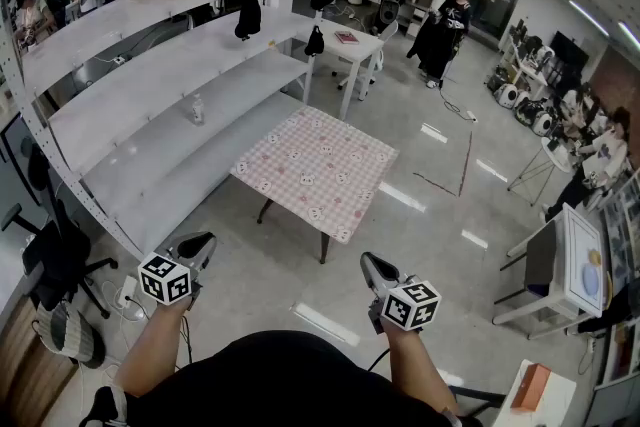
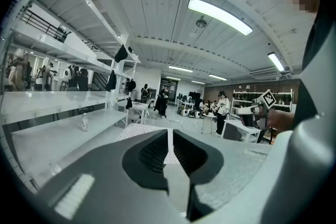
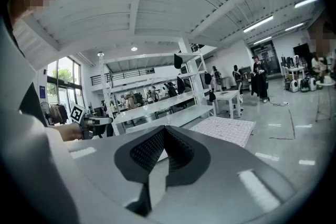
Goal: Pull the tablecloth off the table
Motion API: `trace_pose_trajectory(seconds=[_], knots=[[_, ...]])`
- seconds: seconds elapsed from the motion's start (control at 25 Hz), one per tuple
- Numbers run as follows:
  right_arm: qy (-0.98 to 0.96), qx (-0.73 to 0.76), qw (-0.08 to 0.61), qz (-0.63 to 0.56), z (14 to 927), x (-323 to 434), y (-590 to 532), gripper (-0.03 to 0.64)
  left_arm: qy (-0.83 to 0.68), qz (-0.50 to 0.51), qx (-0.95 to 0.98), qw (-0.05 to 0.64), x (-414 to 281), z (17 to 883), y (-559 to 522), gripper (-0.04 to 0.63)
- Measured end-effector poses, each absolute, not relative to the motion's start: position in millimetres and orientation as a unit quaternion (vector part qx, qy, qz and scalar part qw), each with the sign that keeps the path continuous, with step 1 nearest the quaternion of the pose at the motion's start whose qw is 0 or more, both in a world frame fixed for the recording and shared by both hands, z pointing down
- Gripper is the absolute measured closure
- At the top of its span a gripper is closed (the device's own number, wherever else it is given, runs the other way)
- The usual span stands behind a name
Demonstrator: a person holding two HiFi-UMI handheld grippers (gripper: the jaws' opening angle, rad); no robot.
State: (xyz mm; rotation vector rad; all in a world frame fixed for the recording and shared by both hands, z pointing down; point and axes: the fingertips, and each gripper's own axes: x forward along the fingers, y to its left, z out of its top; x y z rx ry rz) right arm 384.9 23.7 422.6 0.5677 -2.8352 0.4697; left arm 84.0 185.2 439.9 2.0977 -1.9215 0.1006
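A pink checkered tablecloth (image 1: pixel 315 173) covers a small dark-legged table in the middle of the floor, some way ahead of me. It also shows as a pale patch in the left gripper view (image 2: pixel 137 130) and in the right gripper view (image 3: pixel 223 128). My left gripper (image 1: pixel 195 250) is held out at the lower left, well short of the table; its jaws (image 2: pixel 170 131) stand a narrow slit apart with nothing between them. My right gripper (image 1: pixel 378 272) is at the lower right, also short of the table, its tips (image 3: pixel 165 128) closed together and empty.
A long white shelving rack (image 1: pixel 150 105) runs along the table's left side, with a bottle (image 1: pixel 197 108) on one shelf. A white table (image 1: pixel 350 45) stands behind, people (image 1: pixel 440 25) farther back. An office chair (image 1: pixel 60 260) is at left, a white desk (image 1: pixel 560 265) at right.
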Motion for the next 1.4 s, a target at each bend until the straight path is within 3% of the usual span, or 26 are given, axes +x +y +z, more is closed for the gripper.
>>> trace_pose_trajectory(seconds=[0.76,1.4], knots=[[-0.961,0.179,0.104,0.185,450.3,421.8,-7.9,0.585,-0.680,0.042,0.715,0.157,131.3,449.3,167.5,0.574],[-0.955,0.195,0.117,0.193,464.2,387.0,-27.6,0.586,-0.666,0.041,0.723,0.180,93.9,474.2,137.6,0.574]])
